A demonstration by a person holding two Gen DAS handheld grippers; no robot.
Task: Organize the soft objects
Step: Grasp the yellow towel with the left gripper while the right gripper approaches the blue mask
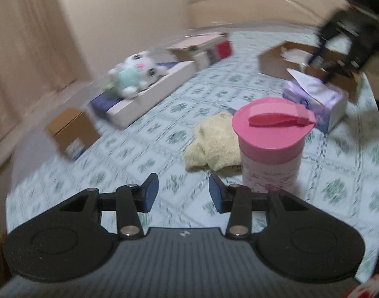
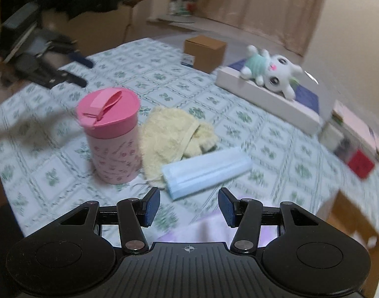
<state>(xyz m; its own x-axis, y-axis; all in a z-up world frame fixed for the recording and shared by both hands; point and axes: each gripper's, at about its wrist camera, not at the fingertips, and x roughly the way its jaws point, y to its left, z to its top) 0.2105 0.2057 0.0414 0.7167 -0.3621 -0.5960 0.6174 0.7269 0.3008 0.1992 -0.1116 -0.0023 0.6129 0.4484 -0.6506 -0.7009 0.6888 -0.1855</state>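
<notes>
A crumpled yellow cloth (image 1: 215,146) (image 2: 170,136) lies on the patterned table beside a pink lidded cup (image 1: 272,144) (image 2: 111,134). A light blue face mask (image 2: 205,170) lies in front of the cloth in the right wrist view. A white plush toy in a mint shirt (image 1: 134,73) (image 2: 270,70) lies on a white shallow box (image 1: 149,96) (image 2: 266,100). My left gripper (image 1: 184,193) is open and empty, just short of the cloth. My right gripper (image 2: 189,206) is open and empty, just short of the mask. The right gripper also shows, blurred, at the far right of the left wrist view (image 1: 323,57).
A purple tissue box (image 1: 316,99) stands right of the cup. Brown cardboard boxes (image 1: 72,131) (image 2: 204,52) (image 1: 288,59) and a pink-topped box (image 1: 202,47) (image 2: 353,139) ring the table. The table edge (image 2: 326,203) is at the right. Both views are motion-blurred.
</notes>
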